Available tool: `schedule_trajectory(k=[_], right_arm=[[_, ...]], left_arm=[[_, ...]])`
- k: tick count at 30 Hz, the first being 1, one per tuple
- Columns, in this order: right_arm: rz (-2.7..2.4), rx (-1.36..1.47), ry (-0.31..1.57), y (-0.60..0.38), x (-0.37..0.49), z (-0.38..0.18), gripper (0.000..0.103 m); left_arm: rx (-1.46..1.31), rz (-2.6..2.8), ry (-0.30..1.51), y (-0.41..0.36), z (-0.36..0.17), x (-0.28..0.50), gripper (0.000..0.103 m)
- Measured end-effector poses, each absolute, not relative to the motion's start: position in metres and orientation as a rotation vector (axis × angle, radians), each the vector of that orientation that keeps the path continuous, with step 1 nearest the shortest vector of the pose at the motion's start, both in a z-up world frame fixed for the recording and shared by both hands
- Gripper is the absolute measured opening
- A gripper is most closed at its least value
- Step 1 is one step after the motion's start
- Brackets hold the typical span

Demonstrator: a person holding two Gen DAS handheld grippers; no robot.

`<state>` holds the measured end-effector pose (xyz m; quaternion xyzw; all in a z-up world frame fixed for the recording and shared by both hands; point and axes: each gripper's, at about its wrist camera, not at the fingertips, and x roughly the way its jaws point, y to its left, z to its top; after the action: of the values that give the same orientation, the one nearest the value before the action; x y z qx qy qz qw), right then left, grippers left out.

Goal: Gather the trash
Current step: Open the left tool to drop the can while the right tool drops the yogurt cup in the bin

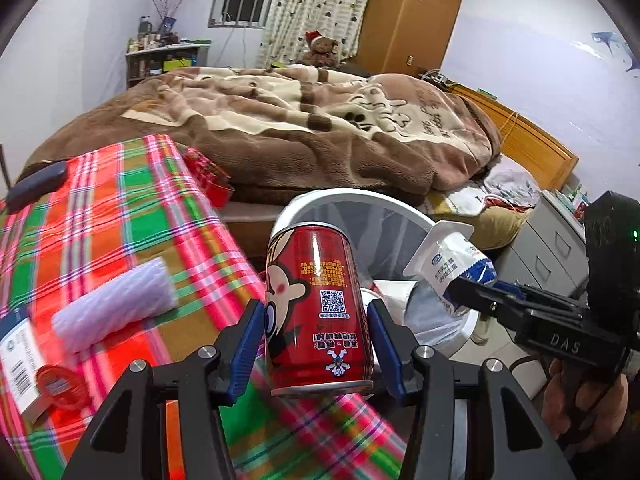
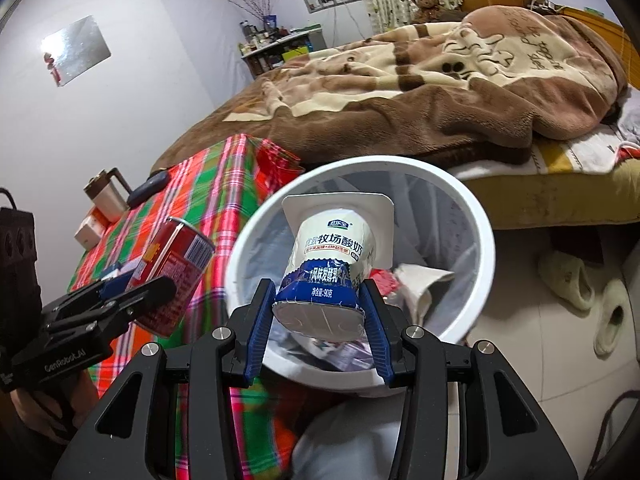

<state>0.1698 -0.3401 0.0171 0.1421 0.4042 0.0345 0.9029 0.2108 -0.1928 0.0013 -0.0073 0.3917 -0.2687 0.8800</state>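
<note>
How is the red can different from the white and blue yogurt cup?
The red metal drink can is a straight cylinder with a cartoon face; the white and blue plastic yogurt cup flares to a square rim. The can sits in the left gripper by the table edge; the cup hangs in the right gripper over the white bin. Both are gripped.
</note>
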Motion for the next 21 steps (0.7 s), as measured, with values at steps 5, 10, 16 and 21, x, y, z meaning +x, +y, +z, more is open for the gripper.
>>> schedule_trajectory(k=[5, 10, 16, 21], right_arm=[[0.050, 0.299, 0.860, -0.348, 0.171, 0.010, 0.045], [0.032, 0.297, 0.895, -0.354, 0.173, 0.003, 0.045], [0.008, 0.307, 0.906, -0.359, 0.173, -0.001, 0.045], [0.007, 0.307, 0.883, -0.360, 0.170, 0.004, 0.056]], left_arm=[[-0.011, -0.589, 0.841, -0.210, -0.008, 0.222, 0.053], [-0.010, -0.612, 0.868, -0.224, -0.016, 0.233, 0.053], [-0.012, -0.626, 0.852, -0.231, -0.014, 0.239, 0.053], [-0.018, -0.617, 0.827, -0.227, -0.006, 0.236, 0.053]])
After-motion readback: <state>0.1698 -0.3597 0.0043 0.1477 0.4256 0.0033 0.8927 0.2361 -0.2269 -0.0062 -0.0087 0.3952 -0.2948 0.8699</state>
